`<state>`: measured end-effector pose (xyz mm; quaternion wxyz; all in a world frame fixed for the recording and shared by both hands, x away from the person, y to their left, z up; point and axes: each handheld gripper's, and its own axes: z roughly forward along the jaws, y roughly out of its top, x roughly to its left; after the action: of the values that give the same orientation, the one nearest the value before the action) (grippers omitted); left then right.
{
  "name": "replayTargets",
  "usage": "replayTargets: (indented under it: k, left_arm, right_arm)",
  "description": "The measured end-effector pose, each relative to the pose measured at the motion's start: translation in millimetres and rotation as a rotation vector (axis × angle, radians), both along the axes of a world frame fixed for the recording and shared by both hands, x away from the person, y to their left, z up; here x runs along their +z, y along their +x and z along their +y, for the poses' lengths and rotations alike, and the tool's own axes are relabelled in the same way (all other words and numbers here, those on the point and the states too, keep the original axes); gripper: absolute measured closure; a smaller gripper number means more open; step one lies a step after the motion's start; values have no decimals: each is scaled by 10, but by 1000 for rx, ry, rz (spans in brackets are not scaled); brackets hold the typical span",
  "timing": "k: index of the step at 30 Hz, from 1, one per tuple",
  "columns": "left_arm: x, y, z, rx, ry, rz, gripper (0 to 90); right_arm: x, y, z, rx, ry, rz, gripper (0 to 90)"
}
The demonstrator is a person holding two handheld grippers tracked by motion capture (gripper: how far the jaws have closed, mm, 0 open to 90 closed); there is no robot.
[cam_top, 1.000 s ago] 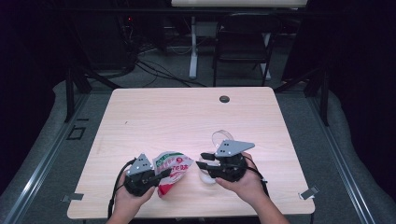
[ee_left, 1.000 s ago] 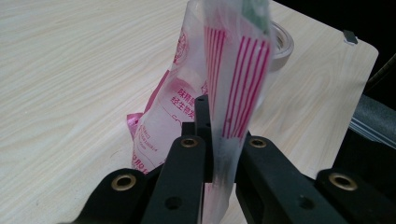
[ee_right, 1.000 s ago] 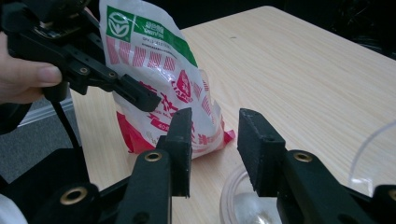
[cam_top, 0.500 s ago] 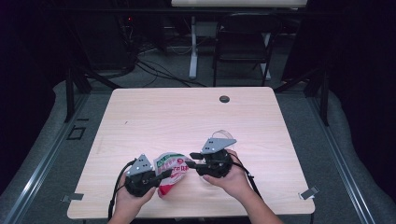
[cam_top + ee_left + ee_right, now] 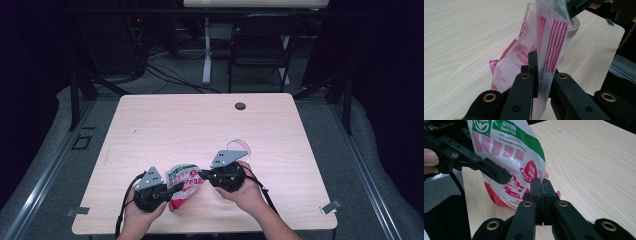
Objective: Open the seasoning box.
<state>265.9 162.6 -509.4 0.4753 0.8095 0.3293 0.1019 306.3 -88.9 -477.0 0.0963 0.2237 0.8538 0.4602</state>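
Both hands [image 5: 145, 212] level, fingers [image 5: 535, 188] bagward [image 5: 184, 186]

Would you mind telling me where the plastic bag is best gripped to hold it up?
By its flat edges, one from each side. The plastic bag stands upright as thin film; the left gripper already pinches one edge and the right gripper has just closed on the opposite one.

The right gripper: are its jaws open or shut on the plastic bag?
Shut on the plastic bag. In the right gripper view the right gripper has just closed, its jaws pressed together on the bag's edge.
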Motion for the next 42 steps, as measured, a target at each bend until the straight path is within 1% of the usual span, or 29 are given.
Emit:
replayTargets:
  k: [2, 4, 9, 13, 14, 17, 19, 20, 21, 22, 23, 24, 26, 27, 29, 33, 34, 36, 38, 39, 40, 42]
  left_arm:
    - [5, -5, 18, -1, -1, 3, 891]
    - [7, -9, 35, 4, -14, 3, 886]
    - [10, -12, 87, -3, -43, 20, 869]
    - [14, -29, 105, -4, -52, 18, 843]
    - [15, -35, 112, -1, -48, 12, 825]
    - [-5, -39, 116, 27, -39, -7, 695]
    - [-42, -31, 110, 53, -9, -5, 601]
    - [-63, -31, 97, 67, -1, 7, 559]
    - [-81, -28, 90, 76, 10, 3, 527]
    - [-92, -26, 85, 75, 11, 1, 509]
    - [-99, -24, 84, 74, -1, 6, 499]
    - [-107, -22, 83, 69, -23, 20, 491]
    - [-131, -11, 74, 63, -35, 35, 459]
    - [-151, -3, 62, 62, -33, 48, 441]
    - [-188, 19, 40, 54, -10, 67, 412]
    - [-251, 43, 5, 79, 10, 77, 355]
    - [-268, 52, 1, 86, 22, 77, 350]
    - [-319, 72, -17, 109, 30, 83, 347]
    - [-347, 84, -20, 116, 27, 94, 334]
    - [-357, 88, -22, 115, 19, 95, 332]
    - [-373, 90, -30, 119, 12, 105, 333]
    - [-398, 95, -39, 117, 22, 114, 332]
  right_arm:
    - [3, -9, 5, 5, -6, -3, 900]
    - [10, -20, 4, 12, -4, 0, 900]
    - [39, -83, 26, 28, -5, -5, 900]
    - [69, -129, 30, 39, -9, -14, 900]
    - [75, -136, 29, 39, -12, -15, 900]
    - [71, -145, 21, 38, -13, -20, 900]
    - [66, -143, 9, 34, -14, -19, 900]
    - [63, -139, 6, 36, -12, -18, 900]
    - [61, -136, 3, 36, -9, -15, 900]
    - [59, -133, 2, 36, -8, -14, 900]
    - [56, -133, 3, 35, -5, -14, 900]
    - [54, -131, 4, 36, -4, -14, 900]
    - [53, -130, 1, 37, -6, -17, 900]
    - [53, -128, -4, 38, -9, -19, 900]
    - [47, -127, -8, 39, -4, -17, 900]
    - [47, -131, -10, 41, -5, -20, 900]
    - [46, -132, -11, 41, -5, -19, 900]
    - [44, -136, -17, 39, -7, -21, 900]
    - [43, -133, -21, 39, -4, -22, 900]
    - [45, -130, -23, 38, -5, -23, 900]
    - [45, -131, -23, 38, -6, -23, 900]
    - [41, -136, -17, 37, -4, -25, 900]
